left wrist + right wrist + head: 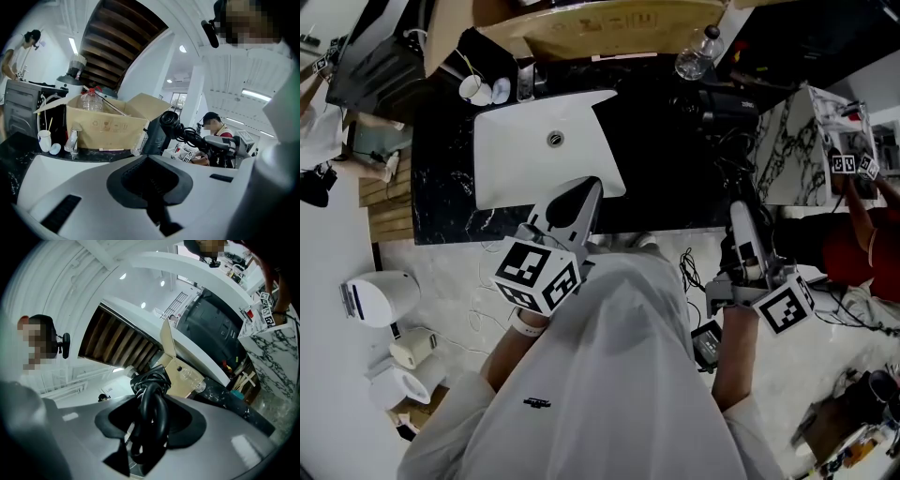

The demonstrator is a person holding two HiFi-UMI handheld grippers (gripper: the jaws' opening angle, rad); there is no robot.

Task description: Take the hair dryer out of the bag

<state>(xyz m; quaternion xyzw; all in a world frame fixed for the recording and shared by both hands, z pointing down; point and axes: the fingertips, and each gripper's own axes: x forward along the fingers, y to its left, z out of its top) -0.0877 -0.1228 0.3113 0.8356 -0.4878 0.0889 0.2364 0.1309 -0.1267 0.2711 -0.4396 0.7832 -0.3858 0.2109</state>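
Note:
The black hair dryer (724, 105) hangs over the dark counter at the right, its nozzle (169, 122) facing my left gripper's camera. Its coiled black cord (151, 399) runs down between the jaws of my right gripper (740, 208), which is shut on that coil (206, 140). A black bag (216, 331) stands behind it, next to the cardboard box. My left gripper (584, 192) is shut and empty, and it points over the front rim of the white sink. The hair dryer's handle is hidden by the cord.
A white sink (511, 150) with a tap (526, 81) lies in the black marble counter (441, 187). Behind stand a cardboard box (619, 26), a clear bottle (697, 54) and a white cup (472, 88). Another person (862, 234) works at the right. Cables (690, 272) trail on the floor.

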